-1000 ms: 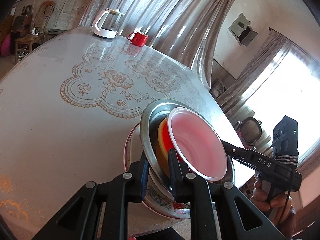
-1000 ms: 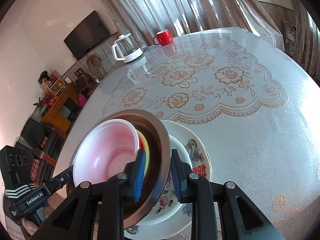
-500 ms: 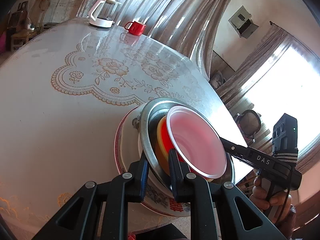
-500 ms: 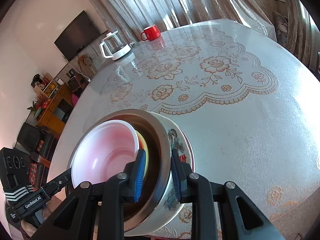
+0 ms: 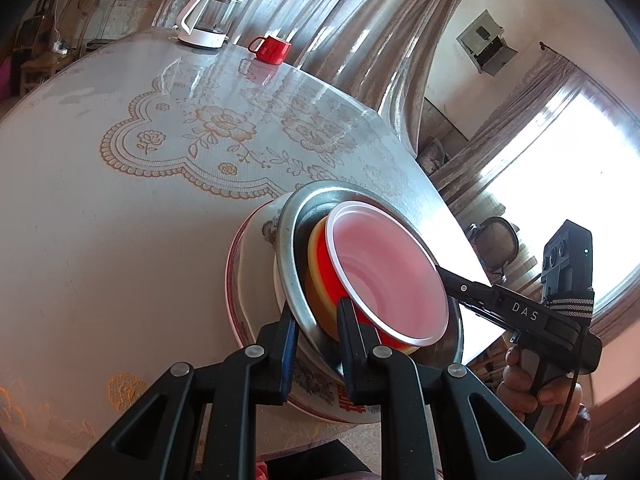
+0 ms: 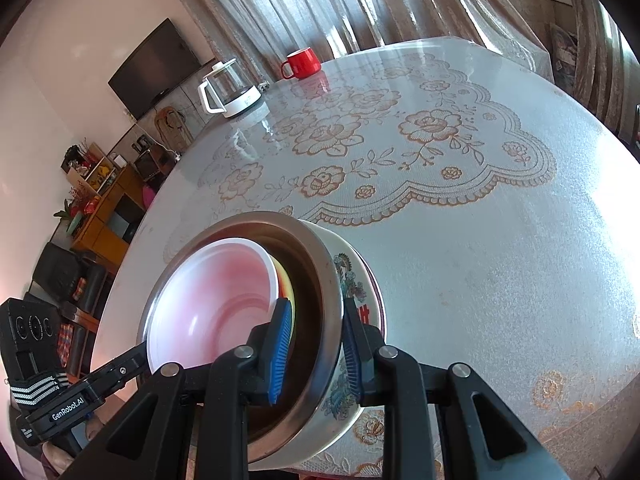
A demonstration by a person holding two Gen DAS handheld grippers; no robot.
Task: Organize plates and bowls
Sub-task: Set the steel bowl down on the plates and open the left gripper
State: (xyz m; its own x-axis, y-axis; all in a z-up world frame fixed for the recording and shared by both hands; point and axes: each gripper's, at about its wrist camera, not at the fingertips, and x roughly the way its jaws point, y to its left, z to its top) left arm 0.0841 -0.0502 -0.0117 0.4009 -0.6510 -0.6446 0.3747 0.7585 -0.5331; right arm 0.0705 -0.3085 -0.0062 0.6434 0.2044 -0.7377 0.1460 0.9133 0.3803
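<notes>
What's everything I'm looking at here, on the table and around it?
Pink bowl: one, white rim, innermost of the nested stack.
Red and yellow bowl: one or two, I cannot tell, under the pink bowl.
Metal bowl: one, silver, holds the plastic bowls.
Flowered bowl: one, white with a pattern, outermost.
Red mug: one, far side of the table.
Kettle: one, glass and white, beside the mug.
Table: one, under a lace-patterned cover.
Television: one, black, on the wall.
Curtains: grey, behind the table.
Left gripper: shut on the metal bowl's rim.
Right gripper: shut on the opposite rim.
</notes>
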